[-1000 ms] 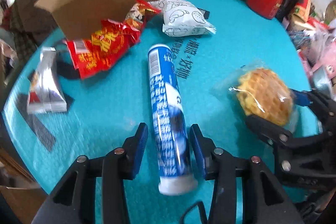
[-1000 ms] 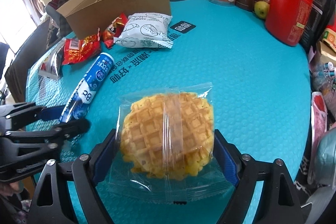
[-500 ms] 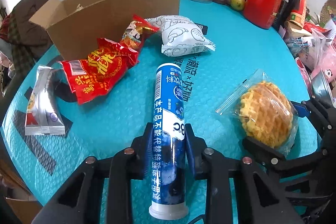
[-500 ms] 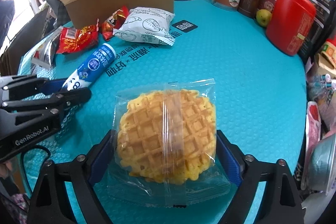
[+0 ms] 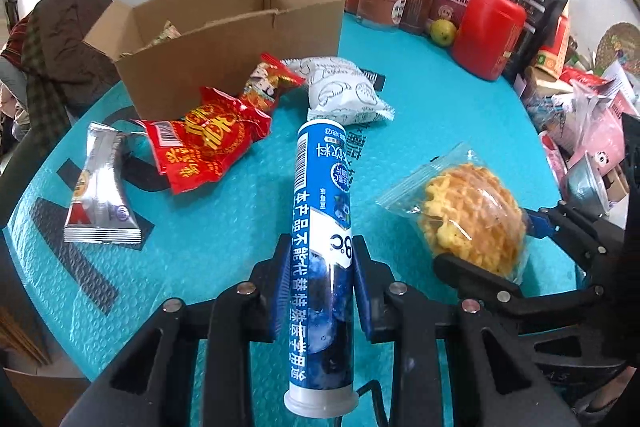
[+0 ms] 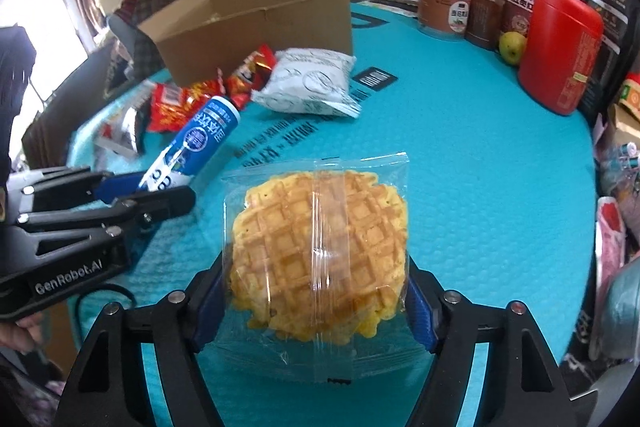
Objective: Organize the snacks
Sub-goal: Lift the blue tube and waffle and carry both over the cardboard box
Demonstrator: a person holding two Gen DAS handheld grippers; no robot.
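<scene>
Blue tube (image 5: 322,227): we are clamping it in the left gripper (image 5: 320,287), raised off the teal mat (image 5: 440,115). Wrapped waffle (image 6: 320,251): right gripper (image 6: 316,303) is closing around it, pads at its edges. Next, we judge: carrying both to the open cardboard box (image 5: 224,39).

A teal table (image 5: 440,95) carries a cardboard box (image 5: 224,39), red packets (image 5: 208,143), a white pouch (image 5: 344,95) and a red canister (image 5: 488,31).
</scene>
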